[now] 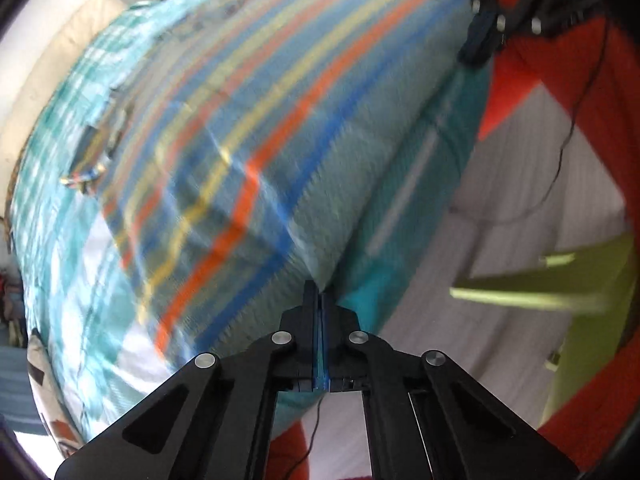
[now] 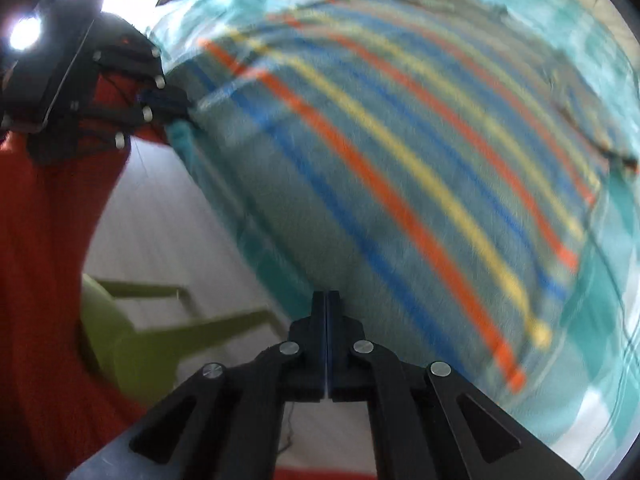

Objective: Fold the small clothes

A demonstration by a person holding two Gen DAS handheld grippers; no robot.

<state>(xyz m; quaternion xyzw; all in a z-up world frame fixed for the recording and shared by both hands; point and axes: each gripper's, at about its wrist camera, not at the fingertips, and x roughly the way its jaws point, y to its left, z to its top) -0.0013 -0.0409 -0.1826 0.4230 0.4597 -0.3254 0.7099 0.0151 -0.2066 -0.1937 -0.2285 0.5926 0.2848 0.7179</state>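
Note:
A grey-green striped cloth (image 1: 256, 128) with orange, yellow and blue stripes lies spread on a teal checked bed cover (image 1: 60, 216). My left gripper (image 1: 320, 288) points down at the cloth's near edge and is shut, and the fabric puckers up into its tips. It shows again in the right wrist view as the left gripper (image 2: 176, 108), at the cloth's far-left corner. My right gripper (image 2: 327, 296) is shut on the near edge of the striped cloth (image 2: 400, 184). In the left wrist view the right gripper (image 1: 478, 46) sits at the cloth's upper right corner. Both views are blurred.
A person's red garment (image 2: 44, 260) fills the near side, with a thin black cable (image 1: 560, 160) hanging down. A lime-green chair (image 2: 132, 336) stands on the pale floor (image 1: 500, 240) beside the bed. Small blurred items (image 1: 86, 172) lie on the bed cover beyond the cloth.

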